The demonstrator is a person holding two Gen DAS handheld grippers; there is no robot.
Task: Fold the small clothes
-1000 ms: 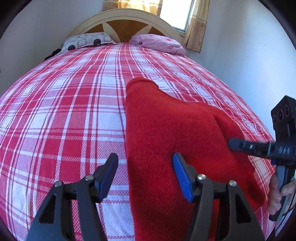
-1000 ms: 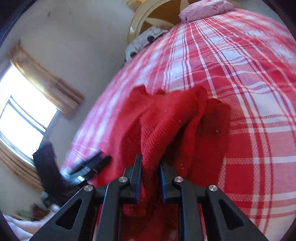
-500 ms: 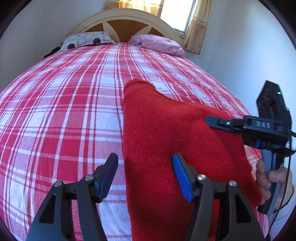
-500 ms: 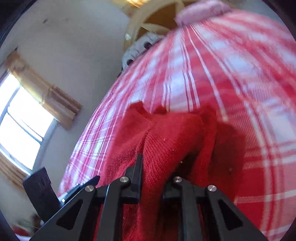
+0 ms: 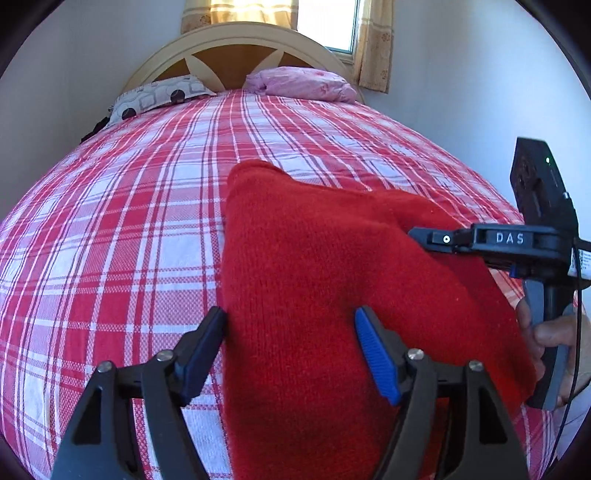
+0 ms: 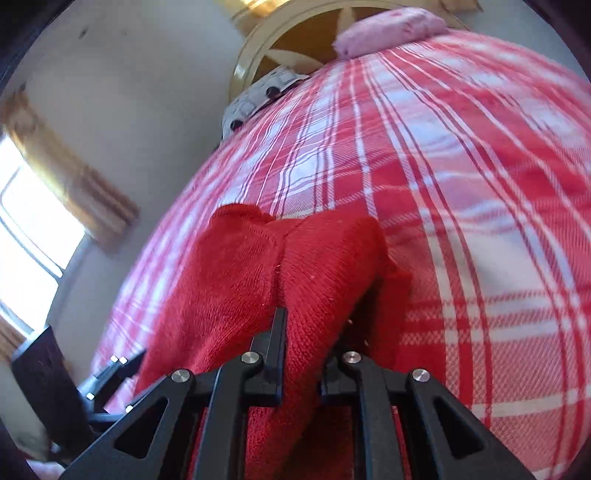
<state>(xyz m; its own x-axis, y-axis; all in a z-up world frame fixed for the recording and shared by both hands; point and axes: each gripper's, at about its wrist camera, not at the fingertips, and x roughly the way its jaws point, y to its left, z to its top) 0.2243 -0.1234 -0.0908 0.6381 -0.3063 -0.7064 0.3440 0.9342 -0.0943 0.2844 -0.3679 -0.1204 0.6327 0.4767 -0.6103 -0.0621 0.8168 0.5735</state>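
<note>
Red knit garment [image 5: 314, 280] lies on red-and-white plaid bedspread [image 5: 110, 229], near my end of bed. My left gripper [image 5: 290, 347] spread wide over its left edge, jaws just widened, pads not pressing. My right gripper [image 6: 304, 343] clenched on raised fold. Arched headboard [image 5: 236, 44], patterned pillow [image 5: 159, 96], pink pillow [image 5: 303, 83], curtained window [image 5: 325, 22], white walls.

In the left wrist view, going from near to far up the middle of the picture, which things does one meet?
Left tongs → red knitted garment → red-and-white checked bedspread → pink pillow → cream wooden headboard → window.
</note>
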